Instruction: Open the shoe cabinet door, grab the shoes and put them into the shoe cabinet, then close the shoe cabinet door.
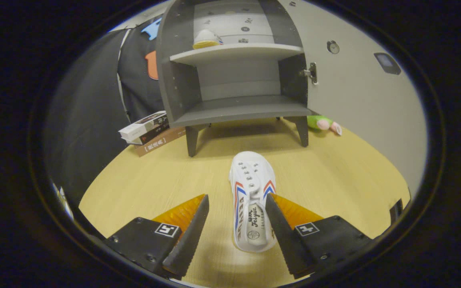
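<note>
The gripper (236,206) is spread wide, holding nothing. A white shoe (251,200) lies on the table (142,184) between its fingers, close against the right one. Beyond stands the shoe cabinet (234,108), door (358,88) swung open, another shoe (206,39) on its upper shelf.

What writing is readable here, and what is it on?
"FEIYUE": side of the white canvas shoe, lying between the fingers of the open hand-held gripper.
Script on the shoe's tongue: too small to read surely.
Spines of the stacked books: blurred, unreadable.
</note>
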Demonstrator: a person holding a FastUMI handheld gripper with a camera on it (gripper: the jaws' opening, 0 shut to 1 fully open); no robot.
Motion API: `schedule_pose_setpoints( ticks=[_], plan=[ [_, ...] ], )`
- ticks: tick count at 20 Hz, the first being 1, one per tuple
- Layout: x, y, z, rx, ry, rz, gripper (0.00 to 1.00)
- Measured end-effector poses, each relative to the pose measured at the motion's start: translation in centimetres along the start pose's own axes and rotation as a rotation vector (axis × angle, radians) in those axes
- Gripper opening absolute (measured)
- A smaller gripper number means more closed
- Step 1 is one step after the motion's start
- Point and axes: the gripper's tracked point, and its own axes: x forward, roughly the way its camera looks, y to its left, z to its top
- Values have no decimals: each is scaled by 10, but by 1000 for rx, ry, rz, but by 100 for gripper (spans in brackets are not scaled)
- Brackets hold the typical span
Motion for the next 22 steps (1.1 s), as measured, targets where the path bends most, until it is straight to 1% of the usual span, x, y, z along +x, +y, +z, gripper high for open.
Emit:
schedule_pose_setpoints(
  ticks=[1, 2, 3, 4, 5, 7, 10, 13, 14, 15, 17, 18, 22],
  plan=[
    [8, 0, -4, 22, 13, -4, 87],
    [14, -2, -4, 30, 12, -13, 79],
    [20, -4, -3, 39, 5, -27, 75],
    [24, -5, -3, 57, -1, -37, 66],
    [31, -4, -3, 62, 1, -41, 61],
    [46, -1, -5, 63, 14, -15, 51],
    [61, -5, 7, 112, -58, -5, 35],
    [64, -3, 11, 182, -70, 45, 16],
    [64, -1, 15, 177, -81, 52, 11],
    [65, -3, 16, 143, -93, 47, 8],
    [59, -9, 26, 102, -144, 23, 6],
    [56, -7, 27, 98, -151, 17, 6],
    [37, -6, 34, 91, -167, 34, 6]
  ],
)
